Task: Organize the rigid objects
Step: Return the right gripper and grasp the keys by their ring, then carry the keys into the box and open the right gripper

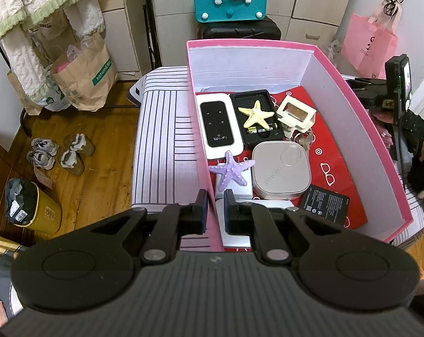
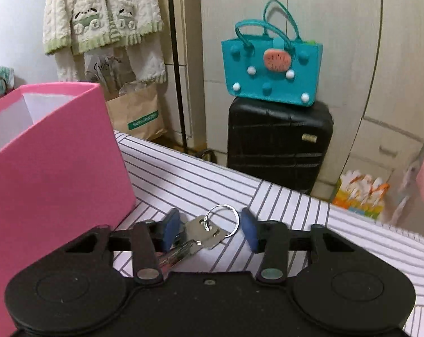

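A pink box [image 1: 352, 90] stands on a striped cloth. Inside it lie a white Wi-Fi router [image 1: 219, 125], a yellow starfish [image 1: 255, 113] on a black tray, a purple starfish [image 1: 231, 171], a grey square case [image 1: 280, 170], a cream frame [image 1: 296, 112] and a black battery [image 1: 325, 206]. My left gripper [image 1: 215, 210] is shut on the box's near left wall. In the right wrist view, a bunch of keys [image 2: 203, 230] on a ring lies on the cloth just right of the pink box [image 2: 57, 168]. My right gripper [image 2: 210, 231] straddles the keys, pads close on either side without clearly pressing.
The striped cloth [image 2: 310, 210] runs on to the right of the keys. A teal felt bag [image 2: 271, 75] sits on a black suitcase [image 2: 279, 146] behind the table. Paper bags, shoes [image 1: 57, 154] and a yellow bin [image 1: 40, 210] are on the wooden floor to the left.
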The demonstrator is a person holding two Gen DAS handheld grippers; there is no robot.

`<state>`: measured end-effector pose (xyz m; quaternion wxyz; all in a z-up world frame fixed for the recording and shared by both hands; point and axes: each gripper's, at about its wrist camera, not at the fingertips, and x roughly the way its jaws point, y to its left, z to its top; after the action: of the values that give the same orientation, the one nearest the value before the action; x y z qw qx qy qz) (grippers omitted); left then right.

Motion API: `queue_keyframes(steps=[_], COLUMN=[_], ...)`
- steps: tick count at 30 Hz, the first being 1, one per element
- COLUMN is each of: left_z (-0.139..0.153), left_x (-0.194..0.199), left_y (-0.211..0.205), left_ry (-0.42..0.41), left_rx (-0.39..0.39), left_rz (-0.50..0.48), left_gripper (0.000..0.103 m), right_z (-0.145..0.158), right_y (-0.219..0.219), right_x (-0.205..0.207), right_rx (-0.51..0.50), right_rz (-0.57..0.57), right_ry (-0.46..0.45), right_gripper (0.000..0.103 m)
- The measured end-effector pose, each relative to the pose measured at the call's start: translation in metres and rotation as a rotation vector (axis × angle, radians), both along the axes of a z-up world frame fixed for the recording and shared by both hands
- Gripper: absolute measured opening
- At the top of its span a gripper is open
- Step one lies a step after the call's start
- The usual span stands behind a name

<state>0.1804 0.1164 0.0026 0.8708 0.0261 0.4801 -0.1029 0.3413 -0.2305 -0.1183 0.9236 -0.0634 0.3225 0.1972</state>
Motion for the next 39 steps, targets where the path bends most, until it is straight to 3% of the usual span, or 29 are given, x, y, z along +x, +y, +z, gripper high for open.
queue_keyframes(steps=[1,2,13,21,30,34,39], left_z=[0.000,0.000,-0.001,-0.003,-0.003,-0.004,-0.006], left_x=[0.000,0.000,-0.001,-0.005,-0.004,-0.005,-0.004], left_y=[0.000,0.000,0.001,0.001,0.001,0.001,0.003], left_ry=[0.001,0.000,-0.008,-0.017,-0.017,-0.020,-0.017], left_rx=[-0.001,0.000,-0.008,-0.006,-0.011,-0.010,-0.015], left_rz=[0.001,-0.001,0.003,0.006,0.009,0.007,0.005], left_gripper=[0.009,0.009,0.009,0.009,0.009,0.009,0.009], right_z=[0.001,0.002,0.032,0.077,0.134,0.145,0.136], right_y=[0.001,-0.001,-0.023,-0.023,-0.001,0.018,0.048], right_x=[-0.001,-0.002,-0.038,-0.081,-0.126,-0.136,-0.133], right_rx=[0.006,0.018,0.178,0.260,0.353,0.379,0.404], right_rz=[0.002,-0.006,-0.052,0.010,0.159,0.226,0.323], right_ry=[0.005,0.014,-0.006,-0.053,-0.083,-0.042,0.062], right_gripper=[0.010,0.005,0.004,0.005,0.005,0.005,0.005])
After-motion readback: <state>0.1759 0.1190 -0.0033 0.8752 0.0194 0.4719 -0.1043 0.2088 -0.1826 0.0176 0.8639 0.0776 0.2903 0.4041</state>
